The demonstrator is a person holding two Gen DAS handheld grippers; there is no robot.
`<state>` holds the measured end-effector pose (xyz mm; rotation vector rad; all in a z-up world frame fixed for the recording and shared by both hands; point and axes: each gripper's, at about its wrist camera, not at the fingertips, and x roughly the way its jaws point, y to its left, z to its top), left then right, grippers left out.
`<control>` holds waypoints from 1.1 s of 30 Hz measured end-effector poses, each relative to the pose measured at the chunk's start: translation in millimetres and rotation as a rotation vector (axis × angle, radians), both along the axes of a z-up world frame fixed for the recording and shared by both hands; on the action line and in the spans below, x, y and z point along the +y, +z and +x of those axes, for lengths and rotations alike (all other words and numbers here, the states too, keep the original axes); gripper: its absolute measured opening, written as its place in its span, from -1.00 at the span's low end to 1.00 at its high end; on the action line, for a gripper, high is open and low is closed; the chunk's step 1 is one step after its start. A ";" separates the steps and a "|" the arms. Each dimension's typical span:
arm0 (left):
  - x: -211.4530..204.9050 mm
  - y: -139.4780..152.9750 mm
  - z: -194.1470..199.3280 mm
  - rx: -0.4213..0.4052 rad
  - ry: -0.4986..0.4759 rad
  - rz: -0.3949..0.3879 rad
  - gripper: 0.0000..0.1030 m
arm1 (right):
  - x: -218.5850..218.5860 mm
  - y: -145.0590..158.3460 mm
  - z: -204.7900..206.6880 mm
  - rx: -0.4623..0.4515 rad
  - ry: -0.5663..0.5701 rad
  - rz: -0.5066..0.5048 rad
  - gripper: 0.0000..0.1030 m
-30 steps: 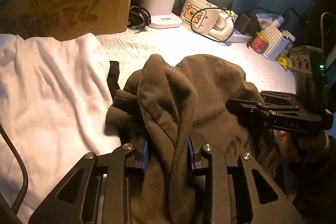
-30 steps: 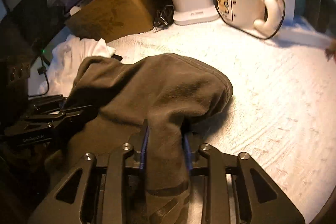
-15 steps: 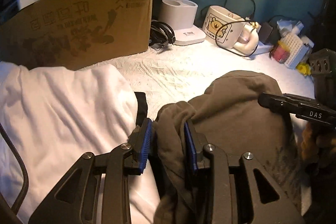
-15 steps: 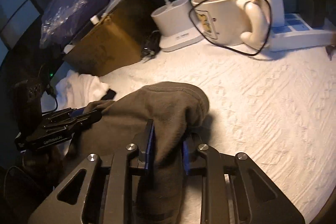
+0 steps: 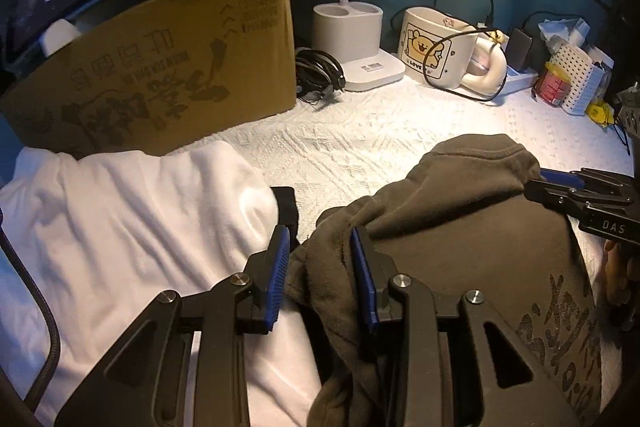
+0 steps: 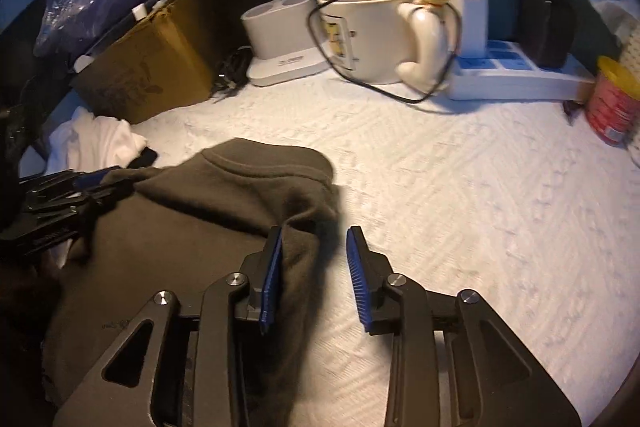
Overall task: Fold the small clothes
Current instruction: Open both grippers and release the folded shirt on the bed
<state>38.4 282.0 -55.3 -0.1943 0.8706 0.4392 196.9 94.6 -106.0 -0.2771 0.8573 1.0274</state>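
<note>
A dark brown-grey garment [image 5: 460, 227] with a printed pattern lies bunched on the white textured table cover [image 5: 360, 147]. My left gripper [image 5: 318, 231] straddles a fold at its left edge. The fold leans on the right pad, a thin dark gap shows at the left pad, and the jaws are open. My right gripper [image 6: 316, 229] is opening. The garment [image 6: 200, 227] touches only its left pad, and bare table shows before the right pad. Each gripper appears in the other's view: the right [image 5: 560, 187], the left [image 6: 92, 183]. A white garment [image 5: 120, 227] lies at the left.
A cardboard box [image 5: 160, 67] stands behind the white garment. Along the back are a lamp base [image 5: 352, 39], a bear mug [image 5: 436, 47] looped by a black cable, a power strip [image 6: 516, 75], a red can [image 6: 612, 107] and a white perforated basket [image 5: 576, 83].
The raised fold has sunk onto the table. The right jaws, shut on it half a second ago, have parted. The left pads no longer squeeze the cloth. Both views now look further up the table.
</note>
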 end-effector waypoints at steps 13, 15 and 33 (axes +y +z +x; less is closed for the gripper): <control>-27.3 18.9 -34.1 0.009 0.007 0.072 -0.34 | -31.5 15.2 -23.7 -0.033 -0.054 0.000 -0.29; -32.4 22.2 -42.0 -0.005 0.006 0.055 -0.34 | -38.9 16.1 -29.8 -0.028 -0.055 0.004 -0.29; -79.7 10.9 -93.9 -0.036 -0.033 -0.113 -0.32 | -92.9 -5.2 -80.2 0.043 -0.021 0.031 -0.28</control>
